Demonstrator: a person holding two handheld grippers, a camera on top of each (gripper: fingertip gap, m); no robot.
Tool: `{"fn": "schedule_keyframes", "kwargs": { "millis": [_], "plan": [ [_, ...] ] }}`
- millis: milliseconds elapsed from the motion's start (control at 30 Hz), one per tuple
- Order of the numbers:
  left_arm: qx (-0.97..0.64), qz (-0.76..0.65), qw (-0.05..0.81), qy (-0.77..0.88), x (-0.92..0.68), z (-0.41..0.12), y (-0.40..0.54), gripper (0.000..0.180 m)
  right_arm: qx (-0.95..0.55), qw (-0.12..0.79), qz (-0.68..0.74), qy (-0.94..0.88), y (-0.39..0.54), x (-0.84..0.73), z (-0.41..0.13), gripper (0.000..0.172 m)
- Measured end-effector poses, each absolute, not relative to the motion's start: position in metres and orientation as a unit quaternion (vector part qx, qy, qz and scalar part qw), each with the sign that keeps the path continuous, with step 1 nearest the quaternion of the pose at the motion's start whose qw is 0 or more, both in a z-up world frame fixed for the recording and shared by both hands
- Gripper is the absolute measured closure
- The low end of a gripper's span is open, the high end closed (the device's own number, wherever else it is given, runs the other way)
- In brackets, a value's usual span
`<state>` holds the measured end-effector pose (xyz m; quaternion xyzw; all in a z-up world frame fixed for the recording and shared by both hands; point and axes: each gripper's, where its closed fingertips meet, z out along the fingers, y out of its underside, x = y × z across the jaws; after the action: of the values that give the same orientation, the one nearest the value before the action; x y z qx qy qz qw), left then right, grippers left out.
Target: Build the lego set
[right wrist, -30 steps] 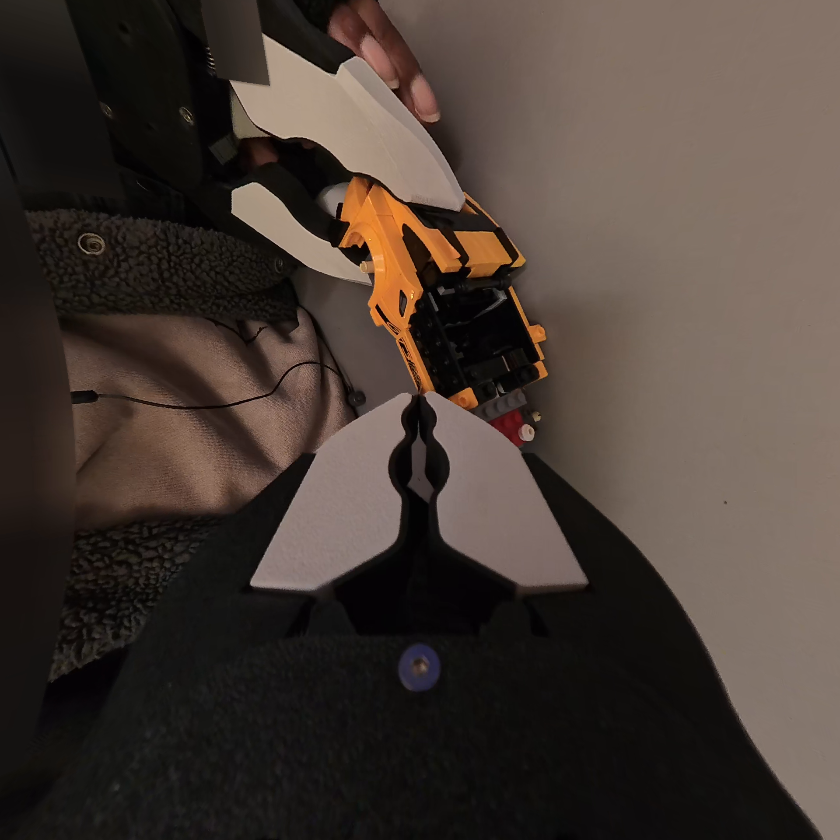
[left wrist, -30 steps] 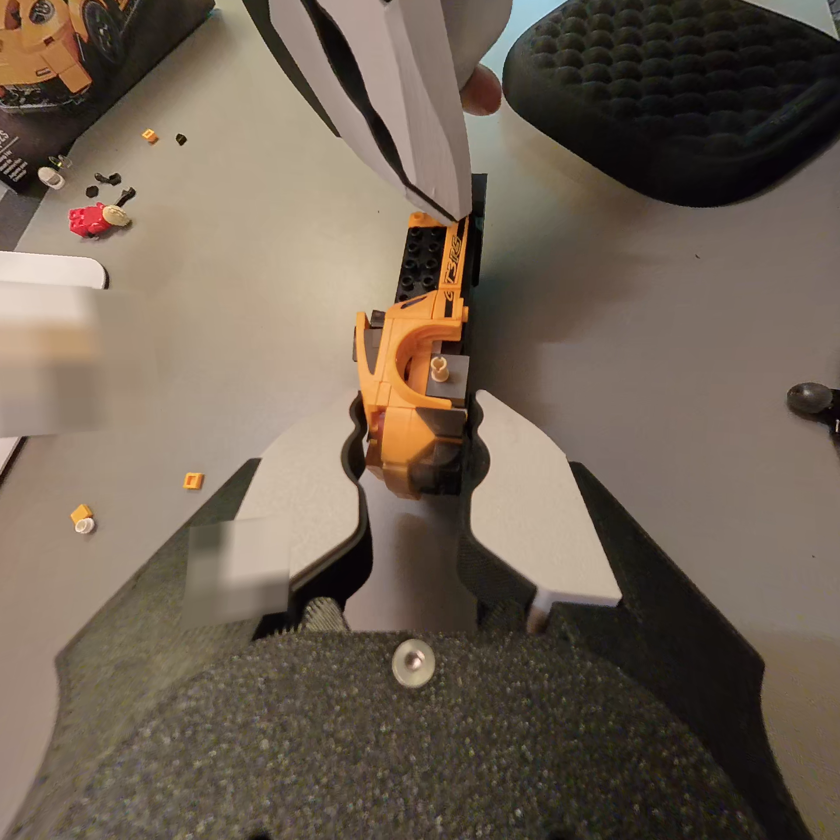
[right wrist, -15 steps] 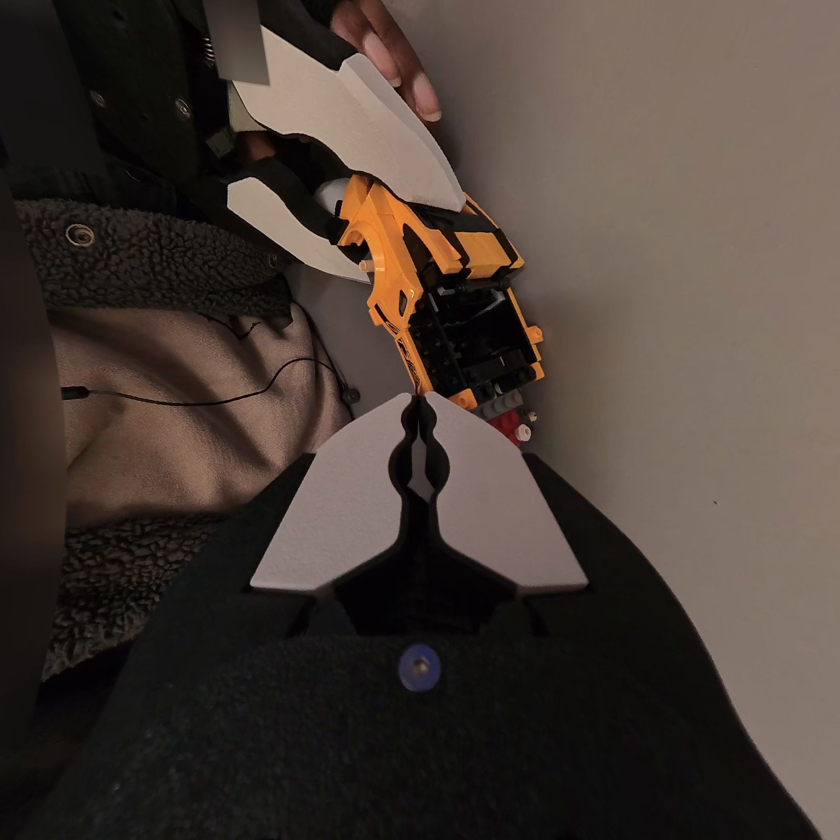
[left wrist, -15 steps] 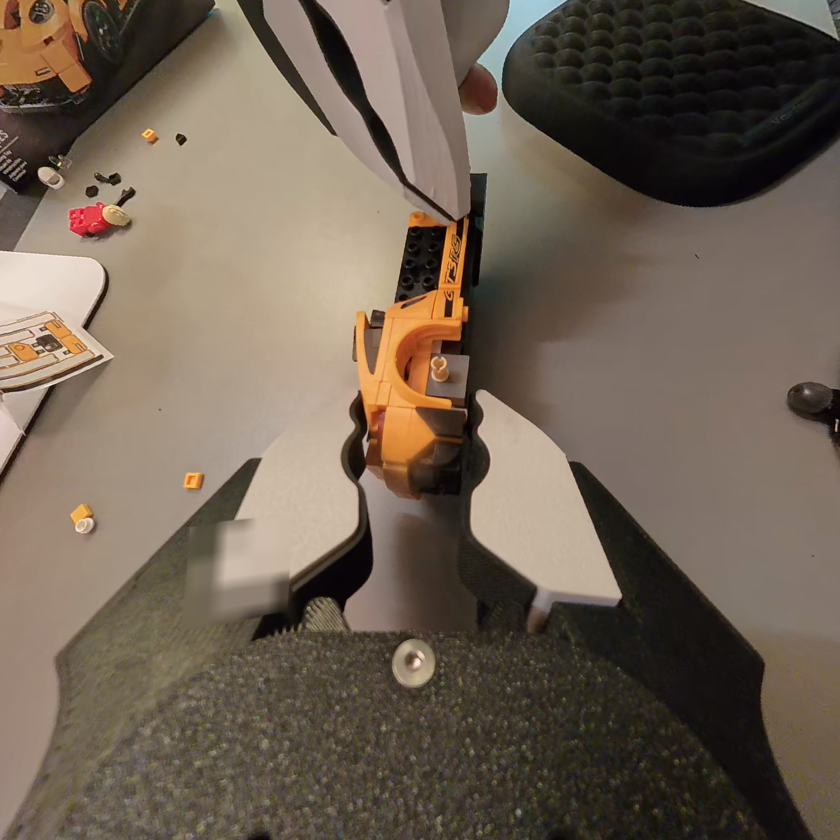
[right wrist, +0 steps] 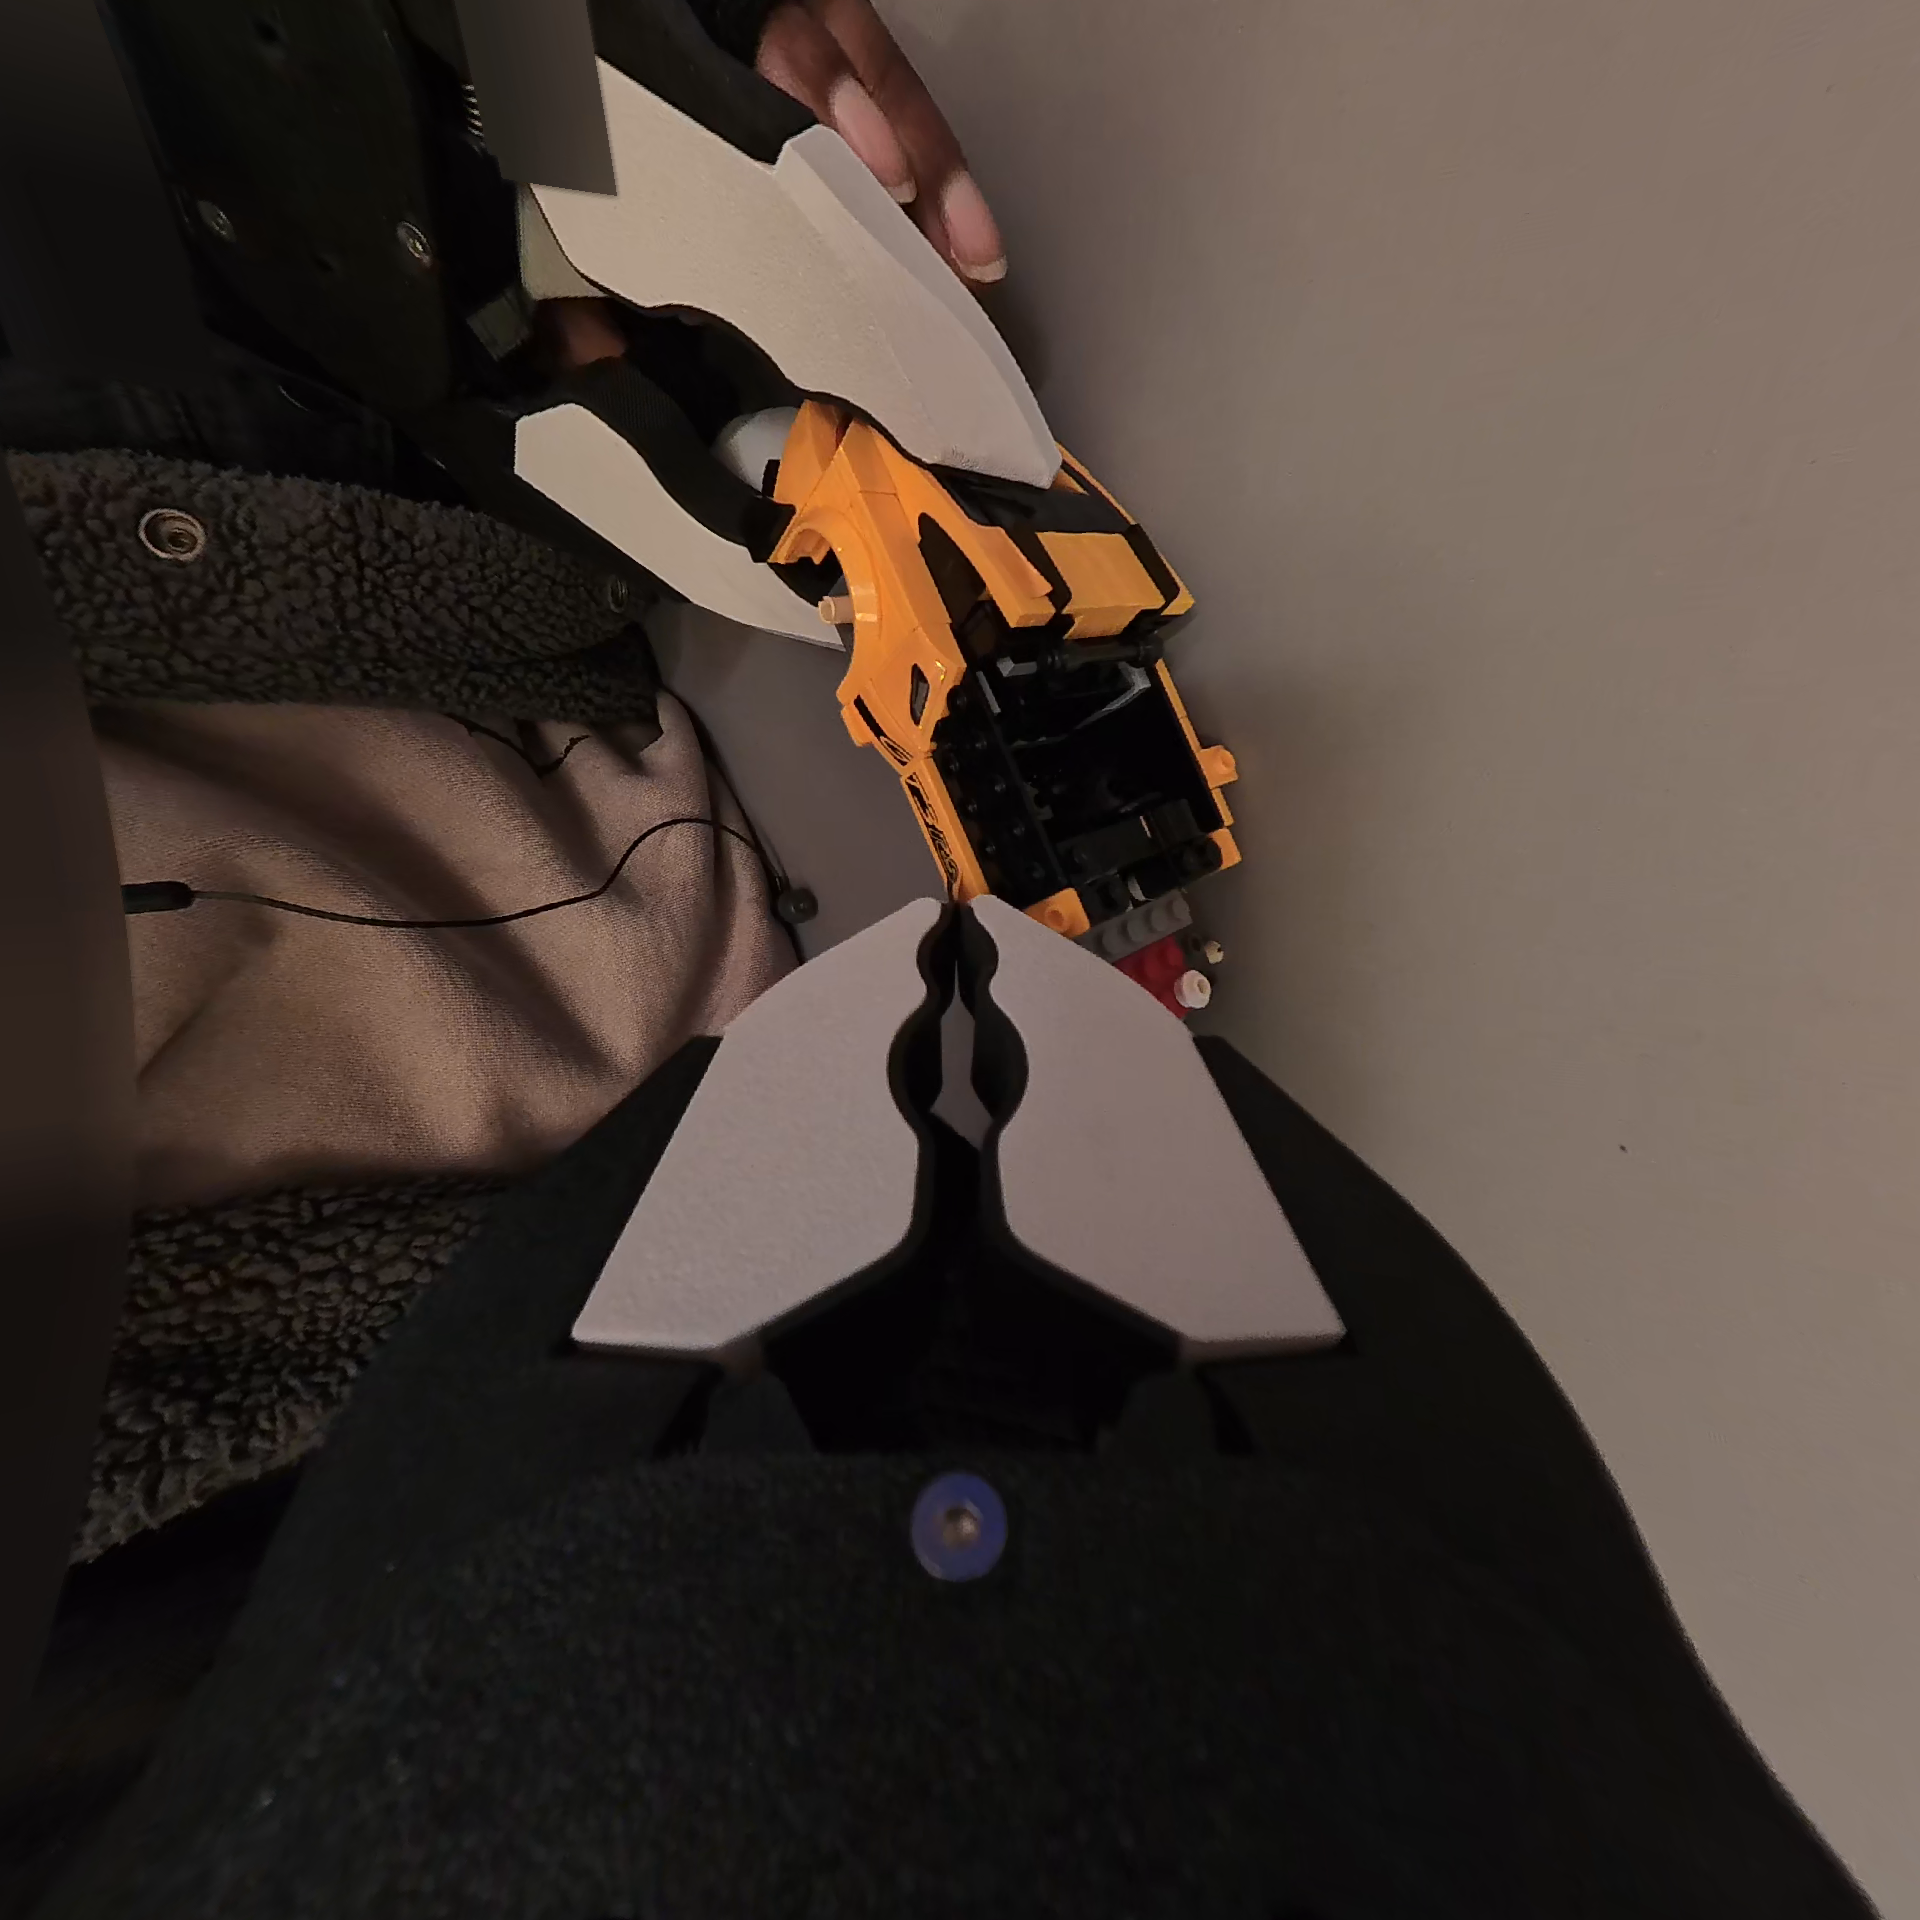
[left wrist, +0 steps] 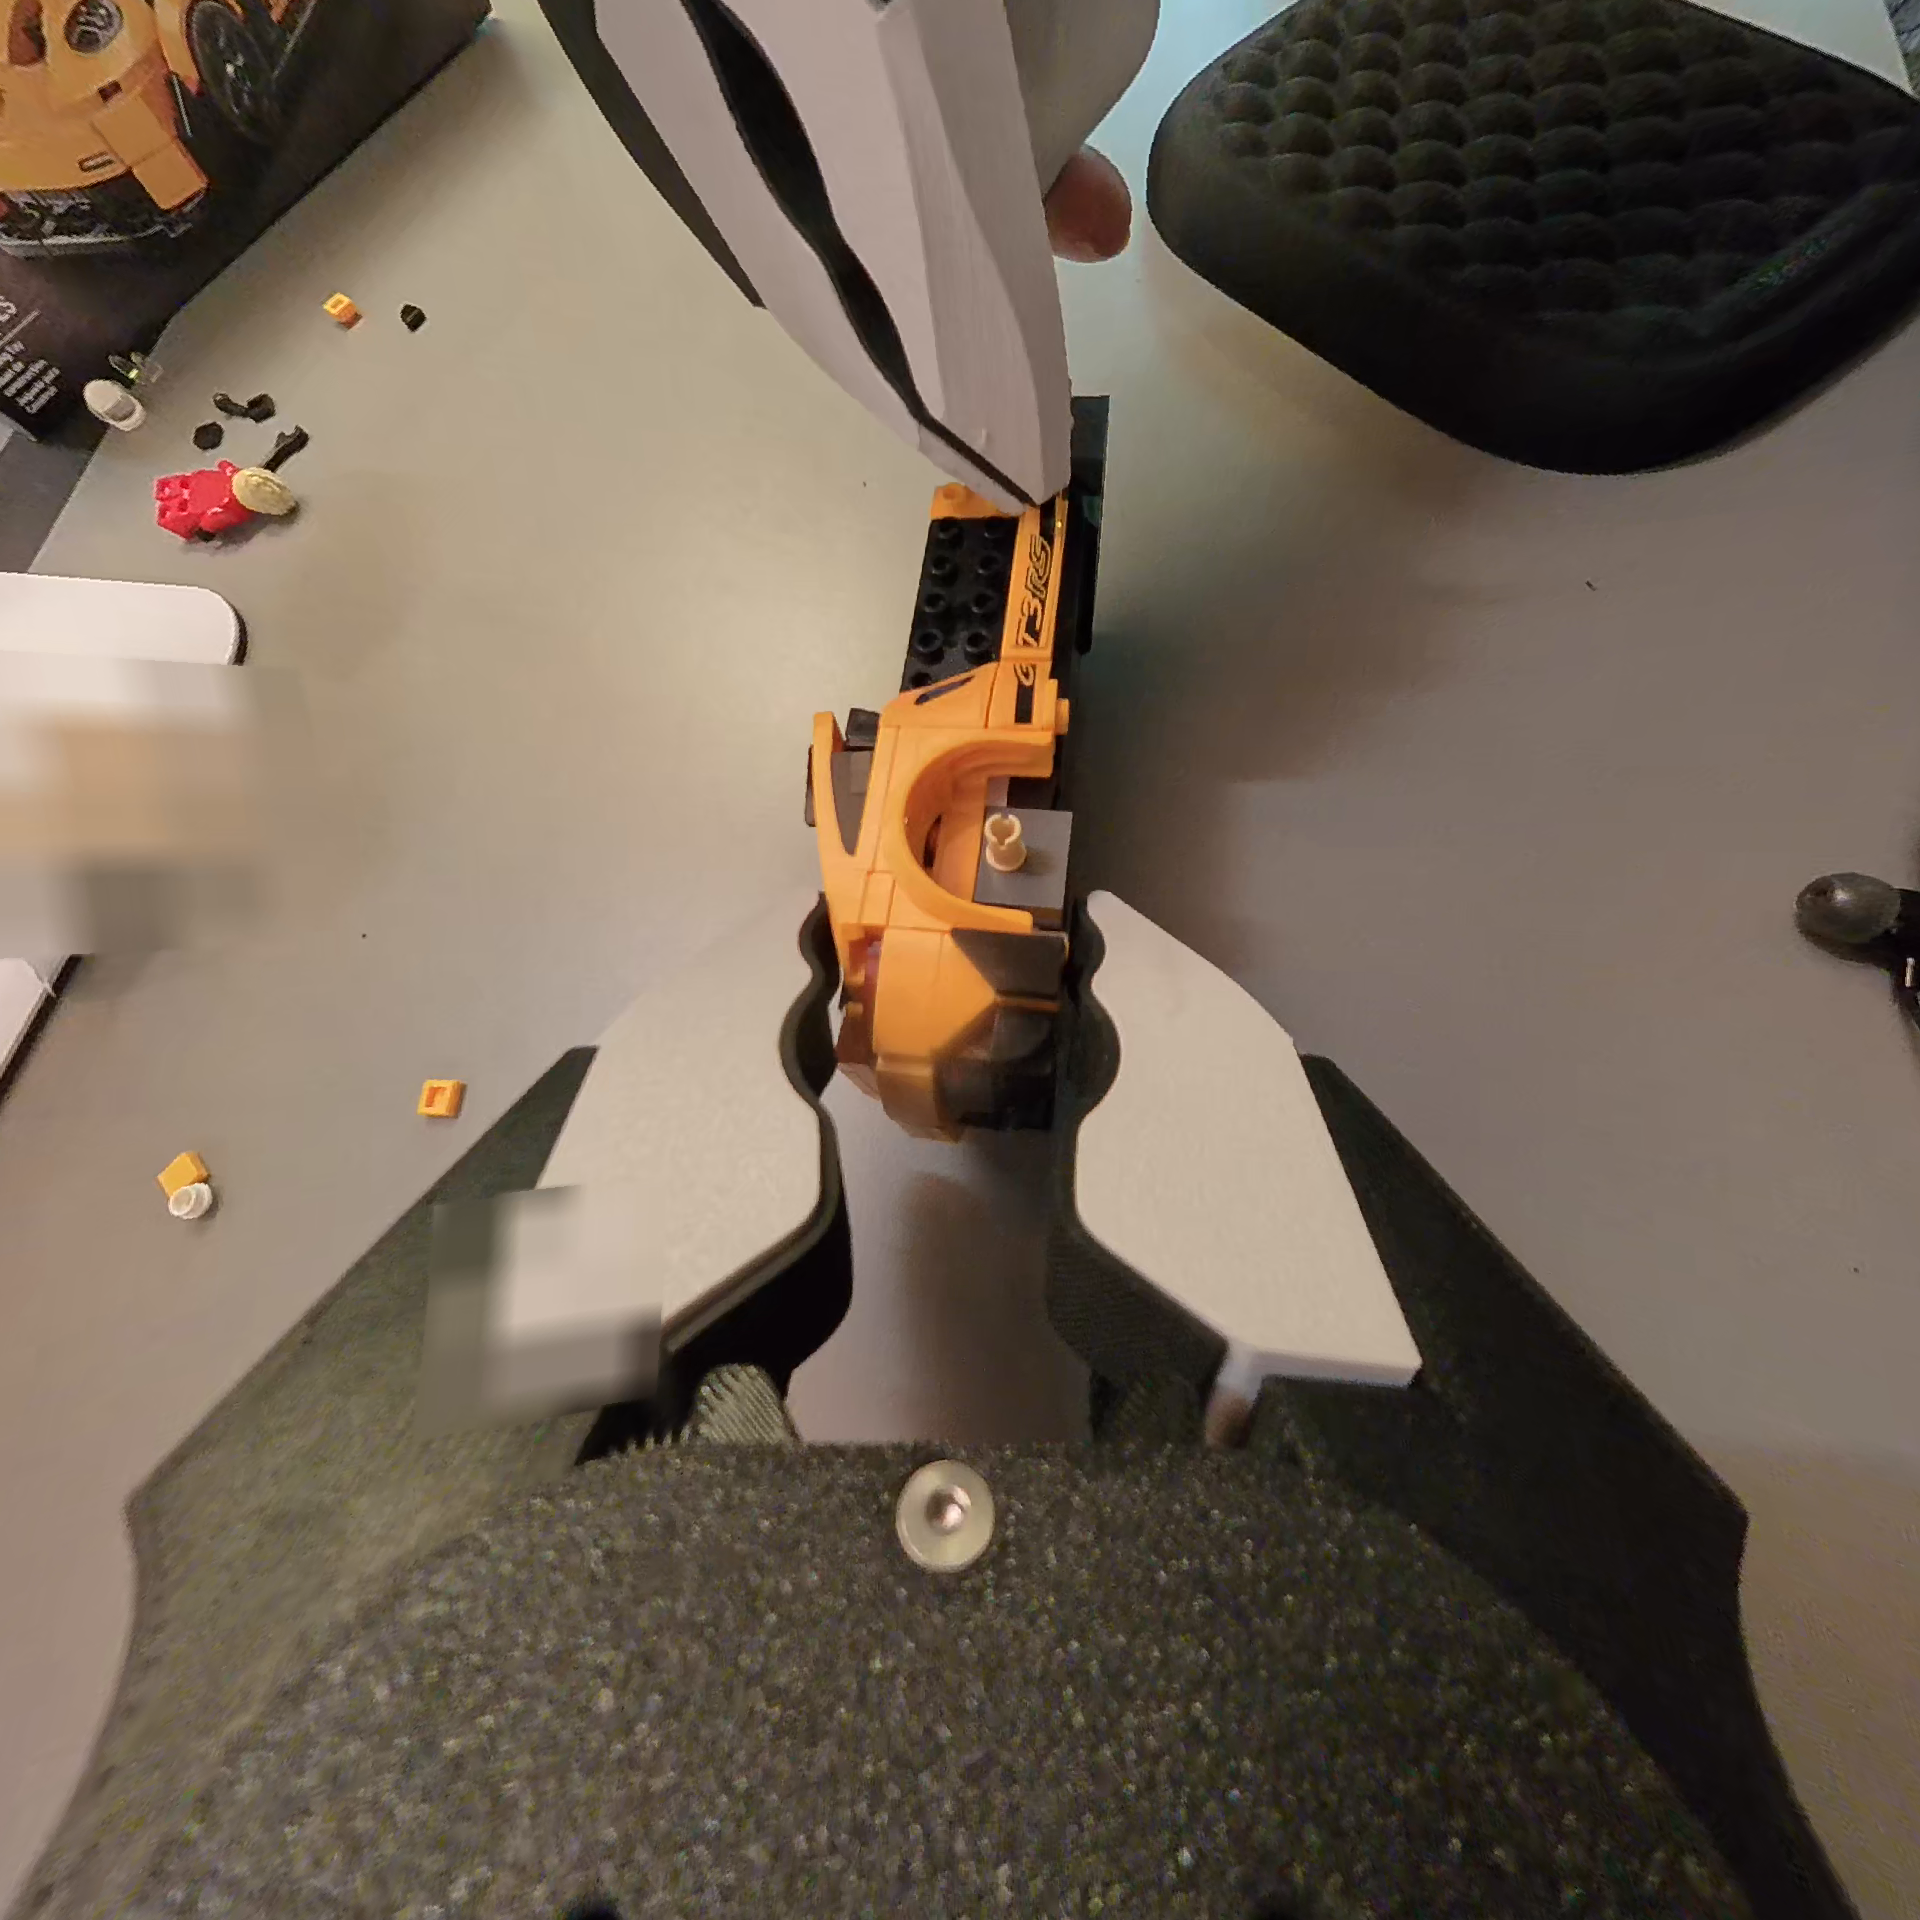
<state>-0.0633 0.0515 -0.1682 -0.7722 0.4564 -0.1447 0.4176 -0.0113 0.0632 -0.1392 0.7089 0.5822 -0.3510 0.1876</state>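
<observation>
While loose bits (left wrist: 185,1184) in orange and white lie on the grey bench (left wrist: 1455,727) well to the left of the fingers, with a red block (left wrist: 203,501) and small black pieces (left wrist: 244,410) farther off beside a dark box (left wrist: 208,125), the left gripper (left wrist: 951,1023) has its two fingers clamped on the nose of an orange and black brick car (left wrist: 966,831), one pad against each side. The car runs straight ahead from the fingers, on its side, a tan peg (left wrist: 1006,844) standing out of its wheel arch. At its far end the right gripper (left wrist: 1023,473) comes down from above, its fingers together with nothing between them, tip touching the car's orange edge; in the right wrist view those closed fingers (right wrist: 1081,1091) meet just beside the car's black open body (right wrist: 1070,758), with grey and red bricks (right wrist: 1153,951) just to their right. Far right of the left fingers sits a black dimpled pad (left wrist: 1538,208).
</observation>
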Motion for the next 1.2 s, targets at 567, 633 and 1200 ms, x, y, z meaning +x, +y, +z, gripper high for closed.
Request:
{"fn": "schedule_keyframes", "kwargs": {
  "millis": [567,633,1200],
  "plan": [
    [-0.734,-0.239,0.465,0.435,-0.057,-0.115,0.045,0.138,0.710,0.186,-0.358,0.577,0.061,-0.012,-0.139,0.172],
    [-0.732,-0.263,0.455,0.434,-0.050,-0.110,0.041,0.144,0.709,0.185,-0.359,0.578,0.061,-0.012,-0.139,0.172],
    [-0.710,-0.089,0.359,0.599,-0.019,-0.142,0.047,0.152,0.703,0.187,-0.366,0.581,0.061,-0.012,-0.138,0.172]
  ]
}}
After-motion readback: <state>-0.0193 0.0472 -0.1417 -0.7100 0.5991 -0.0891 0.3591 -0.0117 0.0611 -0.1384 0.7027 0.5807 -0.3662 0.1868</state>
